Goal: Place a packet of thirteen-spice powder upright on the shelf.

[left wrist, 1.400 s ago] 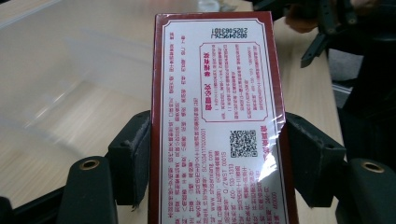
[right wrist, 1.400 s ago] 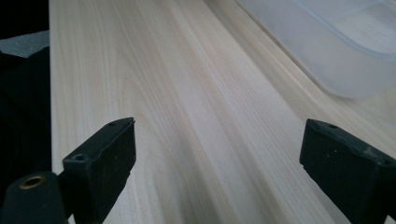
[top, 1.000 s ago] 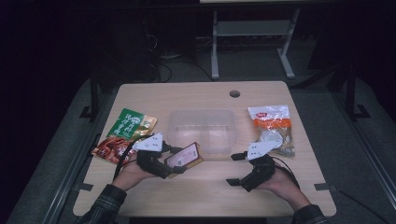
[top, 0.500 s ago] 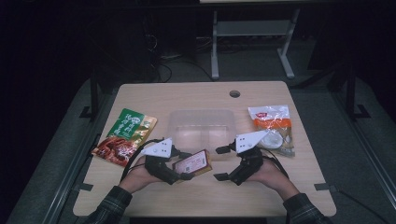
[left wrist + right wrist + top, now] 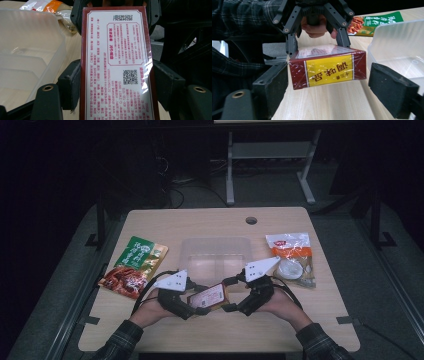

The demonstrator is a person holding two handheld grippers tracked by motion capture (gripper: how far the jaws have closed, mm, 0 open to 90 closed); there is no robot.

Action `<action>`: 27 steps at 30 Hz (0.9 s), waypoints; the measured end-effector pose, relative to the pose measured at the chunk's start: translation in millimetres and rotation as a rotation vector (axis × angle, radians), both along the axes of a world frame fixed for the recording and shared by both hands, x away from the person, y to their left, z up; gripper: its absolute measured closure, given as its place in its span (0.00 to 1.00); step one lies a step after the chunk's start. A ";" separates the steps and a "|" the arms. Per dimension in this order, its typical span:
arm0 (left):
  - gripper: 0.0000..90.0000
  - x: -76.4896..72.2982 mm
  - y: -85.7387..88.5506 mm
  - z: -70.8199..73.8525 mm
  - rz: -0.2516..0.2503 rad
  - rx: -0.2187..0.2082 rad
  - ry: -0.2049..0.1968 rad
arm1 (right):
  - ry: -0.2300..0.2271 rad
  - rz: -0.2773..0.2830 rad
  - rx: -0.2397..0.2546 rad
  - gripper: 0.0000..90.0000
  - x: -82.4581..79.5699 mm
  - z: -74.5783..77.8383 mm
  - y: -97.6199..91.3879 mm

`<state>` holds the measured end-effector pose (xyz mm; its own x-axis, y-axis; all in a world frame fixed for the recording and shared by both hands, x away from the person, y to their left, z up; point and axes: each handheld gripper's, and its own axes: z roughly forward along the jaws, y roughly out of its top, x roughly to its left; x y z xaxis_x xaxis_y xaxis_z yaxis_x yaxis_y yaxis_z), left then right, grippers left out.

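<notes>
Two tools are meeting over the tabletop: my left tool is gripping the red box, while my right tool has just been closing, its pads flanking the box without touching.

the near end of the red box runs off the bottom edge of the left gripper view, and its small print is too fine to read. the clear plastic container is cut off at the left edge there. in the high view, lettering on the green packet and the white-and-orange packet is too small to tell, and both forearms leave the frame at the near edge.
</notes>
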<state>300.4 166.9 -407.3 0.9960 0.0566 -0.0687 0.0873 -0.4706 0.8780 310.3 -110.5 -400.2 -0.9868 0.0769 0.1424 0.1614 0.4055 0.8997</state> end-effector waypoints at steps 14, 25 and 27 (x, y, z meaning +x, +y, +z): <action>0.35 0.0 -6.0 -4.7 -0.004 0.037 -0.001 | -0.032 0.009 0.030 0.33 -3.9 2.5 0.9; 0.35 1.5 -11.1 -7.4 0.007 0.048 0.004 | -0.055 -0.015 0.056 0.32 -4.8 9.2 8.5; 0.35 1.3 -12.0 -8.2 0.007 0.051 0.013 | -0.058 -0.017 0.061 0.32 -5.5 9.7 10.7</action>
<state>301.7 154.8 -415.5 0.9946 0.0671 -0.0787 0.1020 -0.5140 0.8517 304.9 -99.8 -390.5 -0.9922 0.0867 0.0897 0.1144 0.3469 0.9309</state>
